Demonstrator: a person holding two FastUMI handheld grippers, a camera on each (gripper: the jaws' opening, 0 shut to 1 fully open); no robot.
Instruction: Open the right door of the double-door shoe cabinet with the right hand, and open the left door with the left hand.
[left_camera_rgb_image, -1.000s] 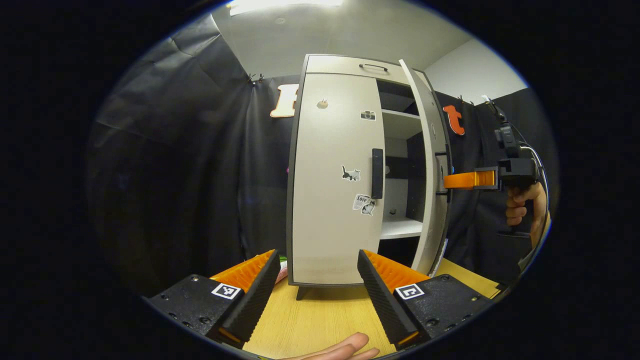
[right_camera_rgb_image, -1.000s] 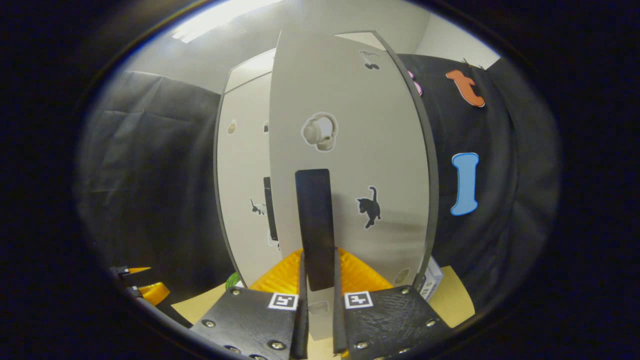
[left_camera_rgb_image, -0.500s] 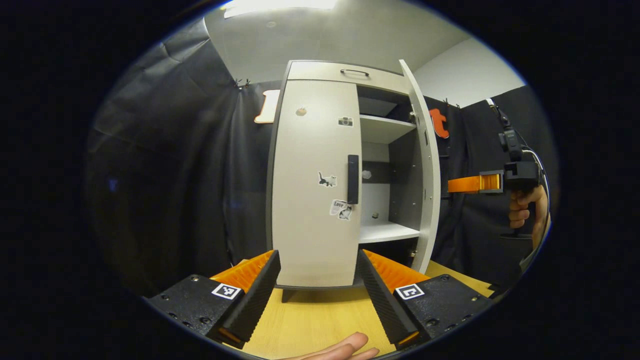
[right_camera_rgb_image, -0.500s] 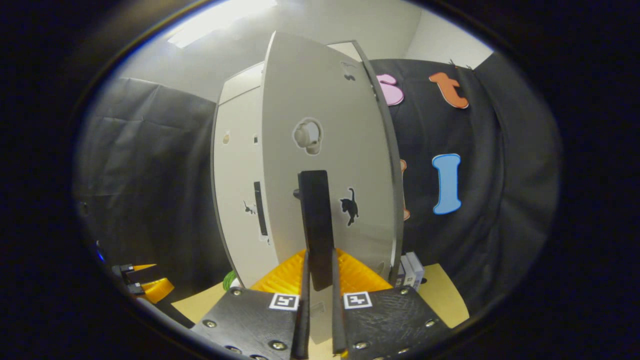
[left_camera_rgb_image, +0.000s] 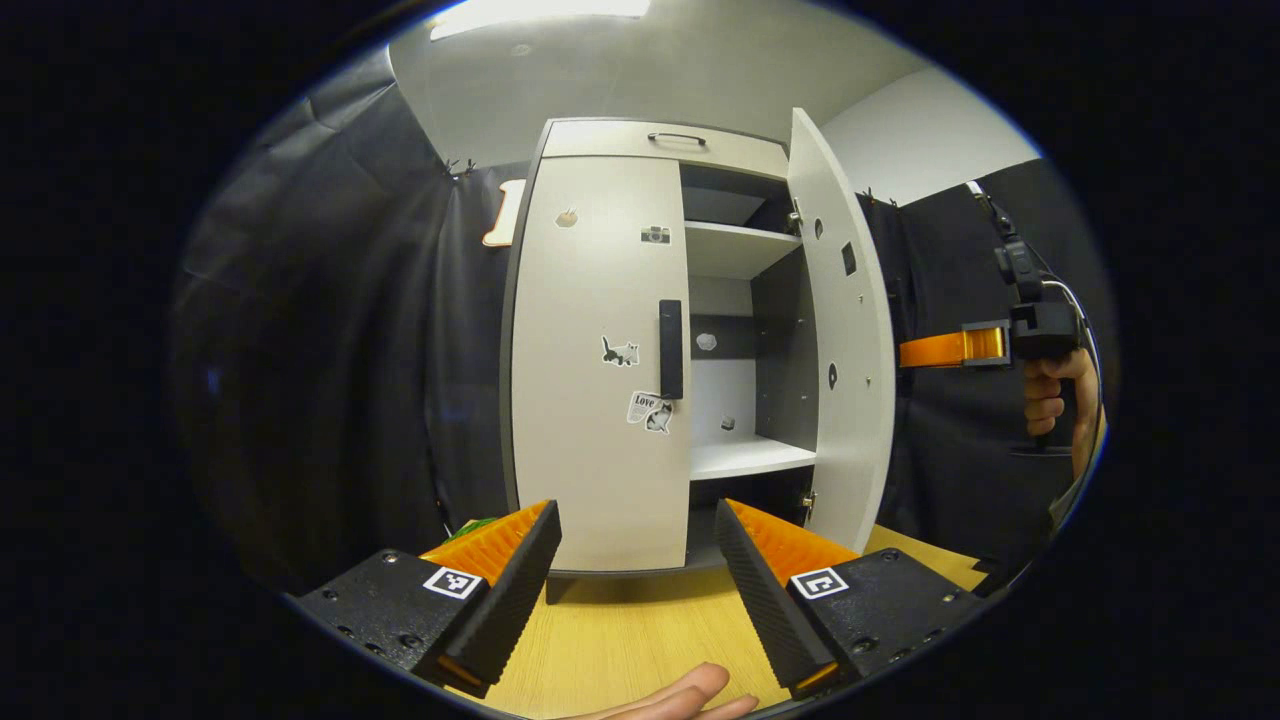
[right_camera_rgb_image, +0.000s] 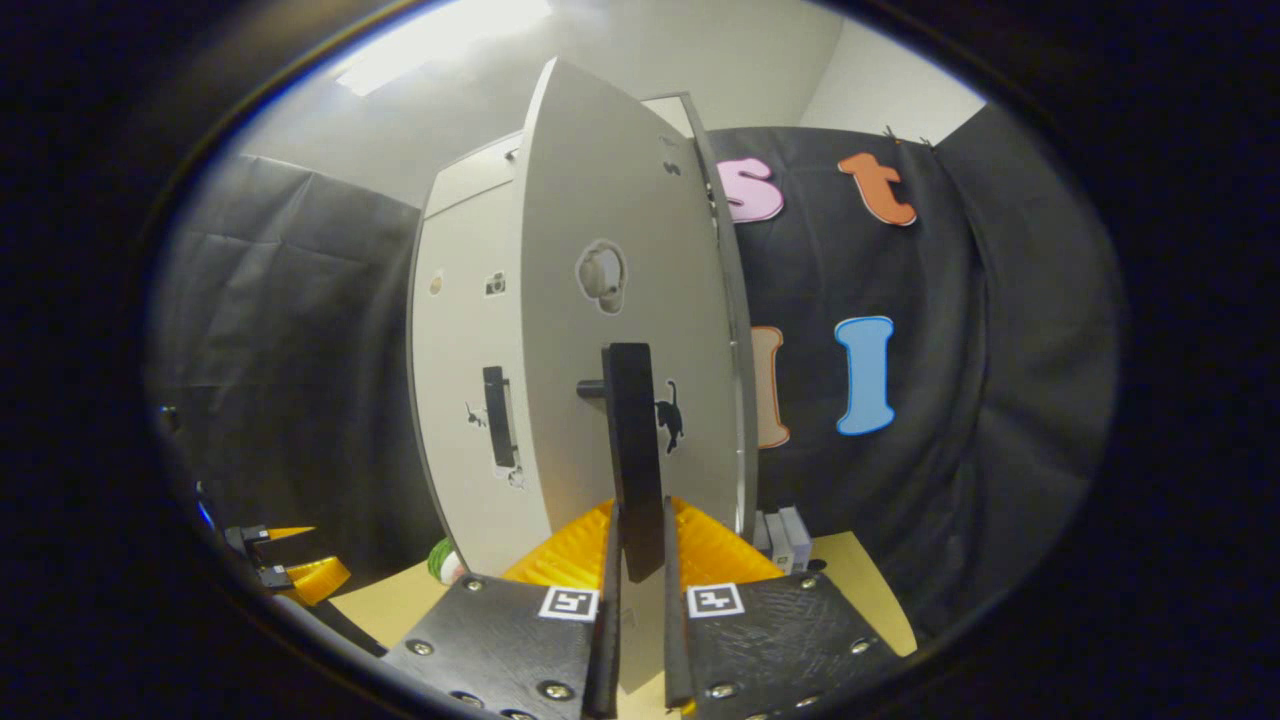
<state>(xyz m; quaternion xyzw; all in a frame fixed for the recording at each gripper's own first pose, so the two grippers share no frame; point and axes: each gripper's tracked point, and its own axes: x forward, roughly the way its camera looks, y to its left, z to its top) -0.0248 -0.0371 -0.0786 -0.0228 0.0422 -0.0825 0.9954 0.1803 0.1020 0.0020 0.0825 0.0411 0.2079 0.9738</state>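
The pale grey shoe cabinet (left_camera_rgb_image: 660, 140) stands on the wooden table. Its left door (left_camera_rgb_image: 590, 400) is closed, with a black handle (left_camera_rgb_image: 670, 348) on its right edge. The right door (left_camera_rgb_image: 845, 330) is swung wide open and bare shelves (left_camera_rgb_image: 745, 455) show inside. My left gripper (left_camera_rgb_image: 635, 560) is open, low over the table, some way in front of the left door. In the right gripper view, my right gripper (right_camera_rgb_image: 637, 560) is shut on the right door's black handle (right_camera_rgb_image: 633, 455). From the left gripper view, the right gripper (left_camera_rgb_image: 915, 351) sits behind the open door, held by a hand (left_camera_rgb_image: 1050, 395).
The wooden table (left_camera_rgb_image: 640, 640) runs under the cabinet to the front. A fingertip (left_camera_rgb_image: 680, 700) shows at the bottom of the left gripper view. Small boxes (right_camera_rgb_image: 785, 530) stand beside the cabinet's right side and a green object (right_camera_rgb_image: 440, 560) lies by its left foot.
The right door has swung further open with the right gripper holding its handle. The left gripper stays open and has shifted so the cabinet sits more to the left in its view.
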